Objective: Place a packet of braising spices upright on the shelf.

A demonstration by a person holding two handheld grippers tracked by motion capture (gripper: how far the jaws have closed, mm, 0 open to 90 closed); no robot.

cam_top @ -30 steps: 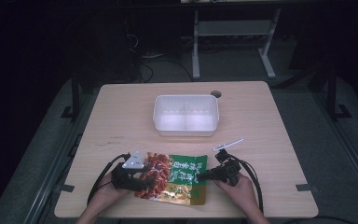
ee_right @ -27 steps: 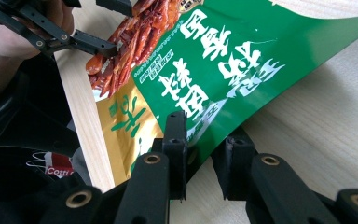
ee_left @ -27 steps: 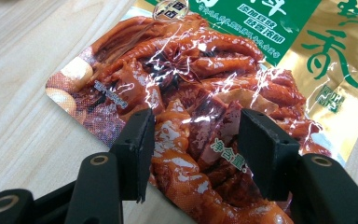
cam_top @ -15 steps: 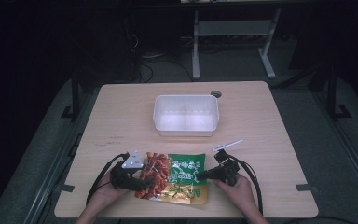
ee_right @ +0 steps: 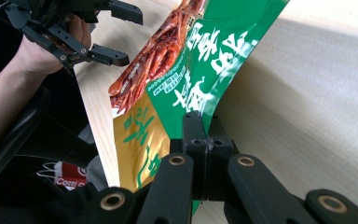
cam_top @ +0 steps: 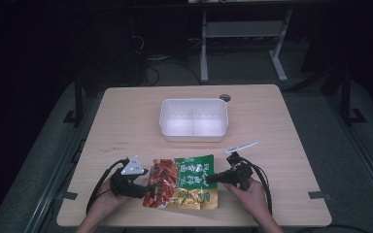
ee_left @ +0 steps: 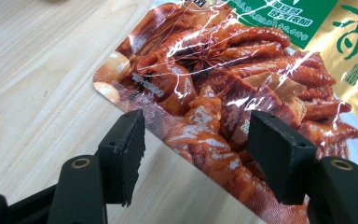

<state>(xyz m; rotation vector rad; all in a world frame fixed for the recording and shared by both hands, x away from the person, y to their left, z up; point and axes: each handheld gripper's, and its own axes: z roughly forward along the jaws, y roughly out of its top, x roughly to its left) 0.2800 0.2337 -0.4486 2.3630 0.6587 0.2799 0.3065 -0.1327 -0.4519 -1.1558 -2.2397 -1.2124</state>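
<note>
Your right gripper [cam_top: 212, 178] is clamped on the right edge of the snack packet [cam_top: 184, 181], which lies near the front edge of the table [cam_top: 126, 111], between your 2 hands. In the right gripper view the 2 black jaws meet on the green foil of the packet [ee_right: 191, 79], and that edge is lifted off the wood and bent upward. The packet is red with a picture of braised food on its left part, and green and gold with printed characters on its right part.

Your left gripper [cam_top: 148, 187] sits at the packet's left end with its jaws parted; they have just been opening. In the left gripper view the corner of the packet [ee_left: 223, 93] lies between the 2 pads, and neither pad presses on it: the left one stands clear over bare wood, the right one stands just beside the foil. You hold nothing there.

Farther back, at the middle of the table, stands a white container [cam_top: 193, 120] with 2 compartments, well apart from the packet. A small white strip [cam_top: 241, 147] lies on the wood just behind your right hand [cam_top: 250, 196].
</note>
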